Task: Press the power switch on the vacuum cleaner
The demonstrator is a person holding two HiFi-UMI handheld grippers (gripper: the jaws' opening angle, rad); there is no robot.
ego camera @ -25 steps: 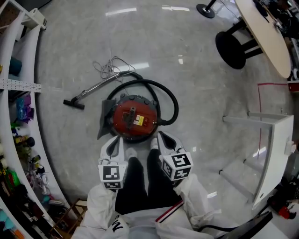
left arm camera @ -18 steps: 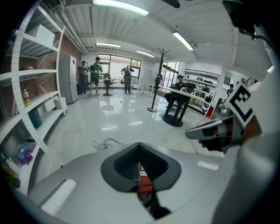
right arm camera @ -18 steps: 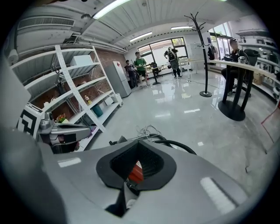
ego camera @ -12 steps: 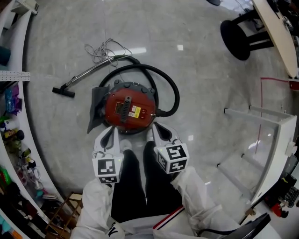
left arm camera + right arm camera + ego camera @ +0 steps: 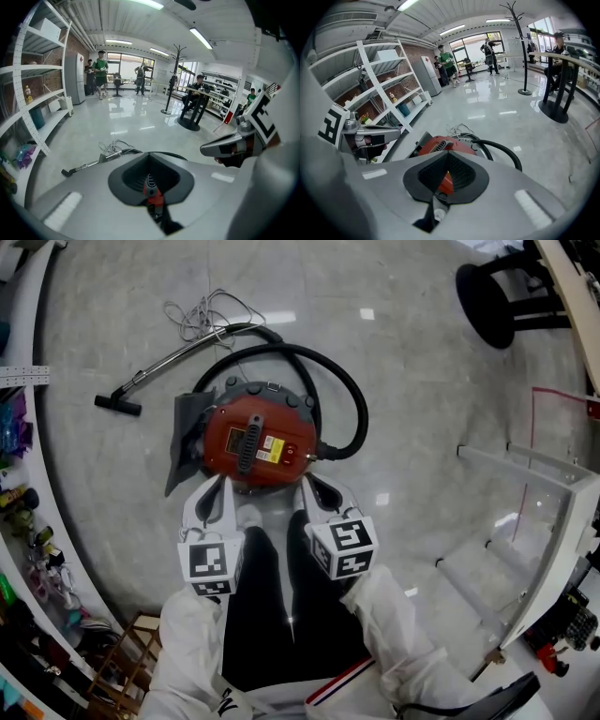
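Observation:
A round red vacuum cleaner [image 5: 255,443] sits on the grey floor with a black handle on its lid and a small dark red switch [image 5: 290,450] at the lid's right. Its black hose [image 5: 354,424] loops round the back to a metal wand [image 5: 167,363]. My left gripper [image 5: 221,487] hangs shut and empty at the vacuum's near left rim. At the near right rim my right gripper [image 5: 313,486] is also shut and empty. The red body [image 5: 449,142] shows just beyond the right gripper [image 5: 447,155]. In the left gripper view my left gripper [image 5: 150,155] points over the floor.
White shelving [image 5: 30,381] with small items curves along the left. A white rack [image 5: 555,514] lies on its side at the right, and a black stool base [image 5: 495,289] stands far right. A loose cable [image 5: 201,319] lies behind the wand. People stand far off [image 5: 99,70].
The head view has shifted, so the vacuum sits higher and further left in frame. Both grippers stay shut and have crept slightly closer to its near rim.

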